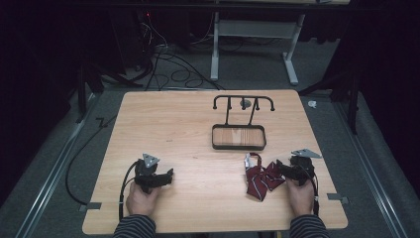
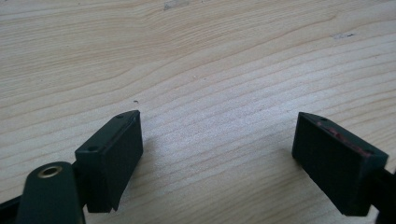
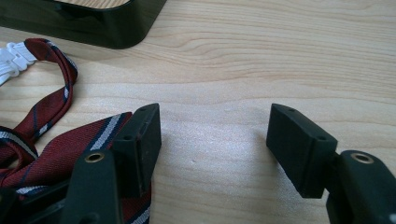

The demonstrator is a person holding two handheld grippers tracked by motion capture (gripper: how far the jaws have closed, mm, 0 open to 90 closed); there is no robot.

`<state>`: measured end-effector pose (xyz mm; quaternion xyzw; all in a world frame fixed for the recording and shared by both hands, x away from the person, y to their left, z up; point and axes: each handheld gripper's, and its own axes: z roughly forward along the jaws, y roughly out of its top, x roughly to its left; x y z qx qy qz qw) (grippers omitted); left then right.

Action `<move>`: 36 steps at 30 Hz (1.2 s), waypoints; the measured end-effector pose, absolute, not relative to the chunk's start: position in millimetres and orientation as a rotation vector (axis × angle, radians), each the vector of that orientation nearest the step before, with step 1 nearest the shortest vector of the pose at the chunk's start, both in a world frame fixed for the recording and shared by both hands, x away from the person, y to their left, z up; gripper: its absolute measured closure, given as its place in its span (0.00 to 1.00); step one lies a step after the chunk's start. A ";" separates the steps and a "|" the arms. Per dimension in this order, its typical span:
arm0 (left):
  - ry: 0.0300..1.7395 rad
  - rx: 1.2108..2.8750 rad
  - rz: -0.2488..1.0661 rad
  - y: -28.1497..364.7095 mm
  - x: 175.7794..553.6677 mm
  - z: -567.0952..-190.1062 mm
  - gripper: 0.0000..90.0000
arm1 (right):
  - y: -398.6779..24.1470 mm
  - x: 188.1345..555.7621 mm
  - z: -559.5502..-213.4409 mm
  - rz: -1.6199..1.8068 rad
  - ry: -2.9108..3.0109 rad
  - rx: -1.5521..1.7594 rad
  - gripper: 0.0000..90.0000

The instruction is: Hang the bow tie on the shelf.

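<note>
Your light wooden table (image 1: 188, 124) carries a crumpled red striped tie (image 1: 261, 179) beside your right gripper (image 1: 280, 167), and a black metal rack with tray base (image 1: 239, 136) beyond it.

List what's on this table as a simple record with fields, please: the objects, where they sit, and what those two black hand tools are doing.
Surface: wooden table
Stand: black rack with a tray base, upright, right of the table's middle
Tie: dark red striped necktie, crumpled, lying near the table's front edge, just in front of the stand
Left gripper: held in a hand, jaws open over bare wood
Right gripper: held in a hand, jaws open, one jaw beside or over the tie's edge, nothing gripped
Person: two forearms in striped sleeves at the near edge
</note>
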<state>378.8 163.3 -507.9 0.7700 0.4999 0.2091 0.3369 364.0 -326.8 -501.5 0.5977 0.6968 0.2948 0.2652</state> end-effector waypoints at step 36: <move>1.299 2.001 0.539 164.2 379.2 -508.1 0.19 | -325.1 356.3 -497.2 0.773 1.889 1.600 0.57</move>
